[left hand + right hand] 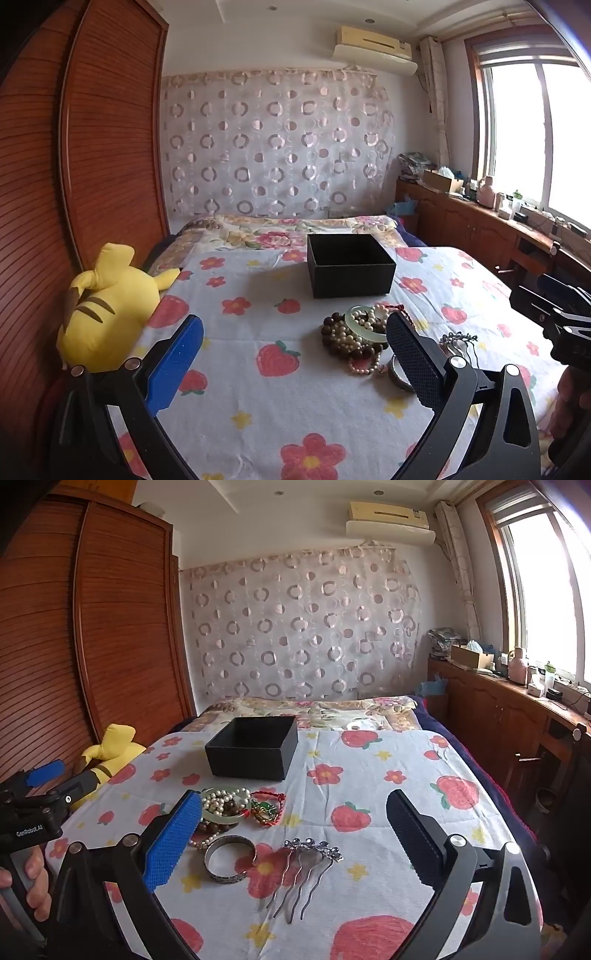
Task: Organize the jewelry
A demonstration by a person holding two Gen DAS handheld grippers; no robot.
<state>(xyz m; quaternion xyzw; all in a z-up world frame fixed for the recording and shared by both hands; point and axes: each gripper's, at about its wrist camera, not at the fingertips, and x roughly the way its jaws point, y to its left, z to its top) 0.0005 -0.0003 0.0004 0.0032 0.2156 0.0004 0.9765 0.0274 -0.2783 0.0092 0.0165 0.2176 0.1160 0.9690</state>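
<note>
Bedroom light falls on a bed sheet [388, 812] printed with strawberries and flowers, and the jewelry lies in a little heap on it. The bead pile [221, 805] of pearls and brown beads sits closest to the black box [255, 753]. A red cord bracelet [269, 806] lies just beside the beads. Nearer the camera lie a silver bangle [229, 862] and a sparkly hair comb [308, 871], side by side.

The right gripper [291, 845] hovers above the bangle and comb with its jaws wide apart, holding nothing. The left gripper [295, 362] is spread wide too, and empty, next to the beads.

The box looks empty, so sorting has likely not begun. A good first pick is the comb: come straight down, pinch its jeweled top, not the thin prongs, and lift slowly. A yellow plush toy [107, 306] rests at the bed's far left.
</note>
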